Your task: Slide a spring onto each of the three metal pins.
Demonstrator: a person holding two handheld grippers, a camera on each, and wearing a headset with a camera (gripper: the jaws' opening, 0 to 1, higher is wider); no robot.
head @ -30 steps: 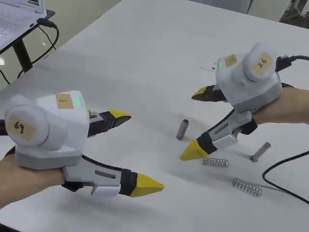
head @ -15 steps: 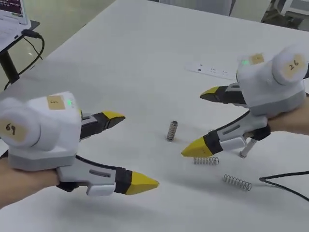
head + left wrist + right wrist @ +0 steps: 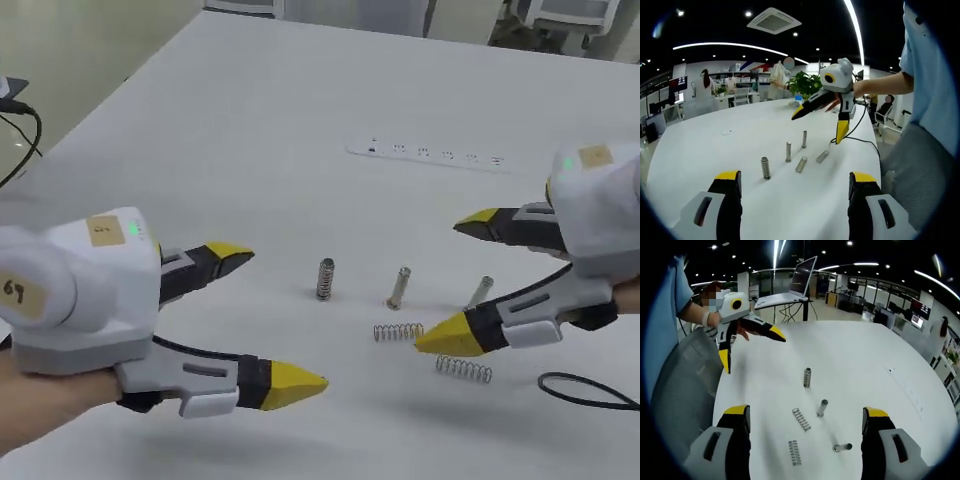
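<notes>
**A:** Where do the pins sit in the head view?

**B:** 3 stand in a row on the white table (image 3: 250,130). The sprung pin (image 3: 325,279) is upright at the 9 o'clock end, with grey coils wrapped round its shaft. The middle pin (image 3: 400,287) is bare and shiny. The third pin (image 3: 480,292), at the 3 o'clock end, is bare too.

**A:** Is that last one upright?

**B:** The left gripper view makes it look upright, and the right gripper view makes it look laid on its side. I cannot tell which.

**A:** And the springs?

**B:** 2 lie flat on the table. The first loose spring (image 3: 398,330) is at 6 o'clock of the middle pin, and the second loose spring (image 3: 463,369) is at 6 o'clock of the third pin.

**A:** And the grippers?

**B:** The left gripper (image 3: 275,318) hangs at 9 o'clock of the sprung pin, jaws spread wide with nothing between them. The right gripper (image 3: 448,284) is equally wide and empty. Its lower tip is just beside the first loose spring, and I cannot tell whether they touch.

**A:** What else do the views add?

**B:** The head view shows a power strip (image 3: 435,155) at 12 o'clock of the pins and a black cable (image 3: 585,390) at 4 o'clock. The right gripper view shows an open laptop (image 3: 800,282) beyond the table. The left gripper view shows a potted plant (image 3: 805,85).
</notes>
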